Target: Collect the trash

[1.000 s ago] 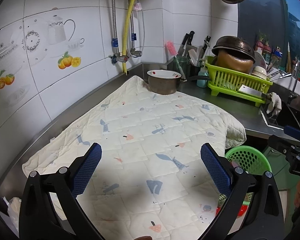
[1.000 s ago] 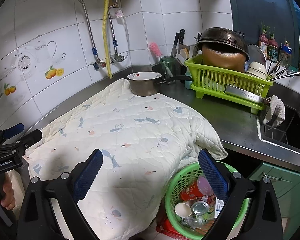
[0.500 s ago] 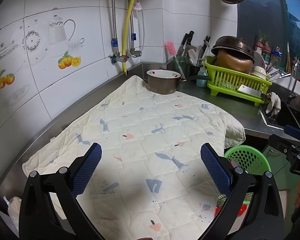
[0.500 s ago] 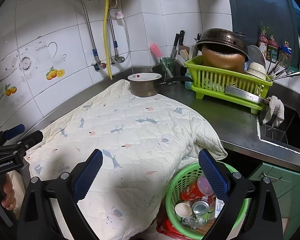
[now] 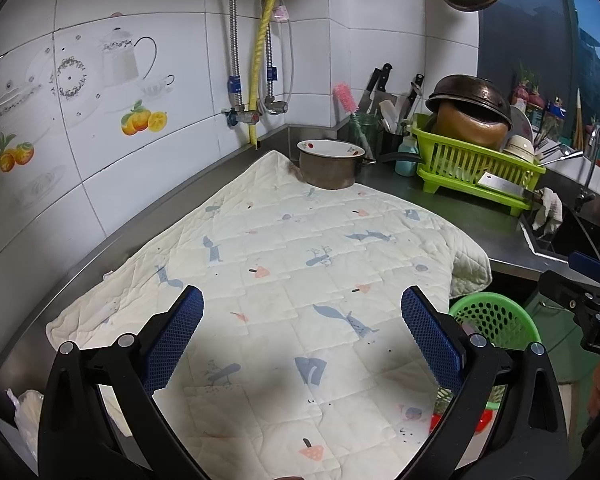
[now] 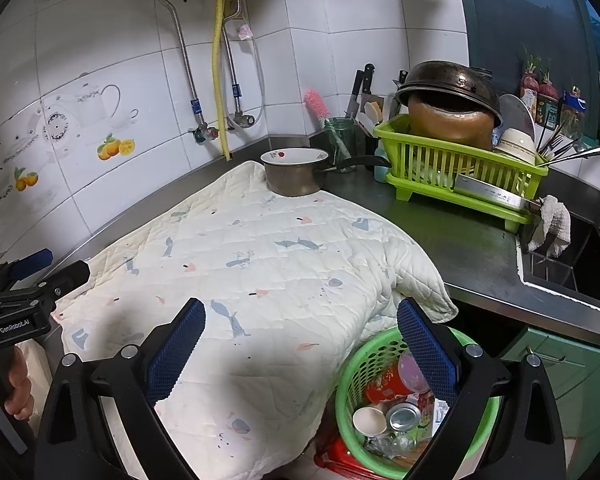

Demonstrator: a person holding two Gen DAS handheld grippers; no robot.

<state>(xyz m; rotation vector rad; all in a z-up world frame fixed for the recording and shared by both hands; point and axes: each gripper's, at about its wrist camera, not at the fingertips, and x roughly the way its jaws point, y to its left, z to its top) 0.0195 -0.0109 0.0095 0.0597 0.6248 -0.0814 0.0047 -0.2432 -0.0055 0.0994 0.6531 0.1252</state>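
Trash (image 6: 396, 408): lying in a green basket (image 6: 352, 364) on the floor, below the counter edge, just beside the hanging quilt corner.
Basket contents: a red cup (image 6: 388, 384) lying on its side, a white paper cup (image 6: 366, 420) showing its open mouth, a shiny can (image 6: 404, 416), clear crumpled plastic; the rest is too jumbled to tell.
Basket make: round, perforated plastic, sitting over something red.
Quilt (image 5: 300, 264): covering the steel counter (image 6: 472, 248), cream, stitched in squares, printed with small blue and pink figures, one corner drooping over the edge.
Left gripper (image 5: 302, 336): hovering over the quilt, jaws standing wide apart, gripping nothing; pads blue and dimpled.
Right gripper (image 6: 300, 340): hanging above the quilt edge and basket, jaws likewise spread, empty.
Pot (image 6: 294, 174): metal, white enamel inside, resting on the quilt's far corner.
Rack (image 6: 460, 168): lime plastic, slatted, holding an upturned dark pan, a bowl and a cleaver.
Jar (image 6: 340, 140): glass, holding a pink brush.
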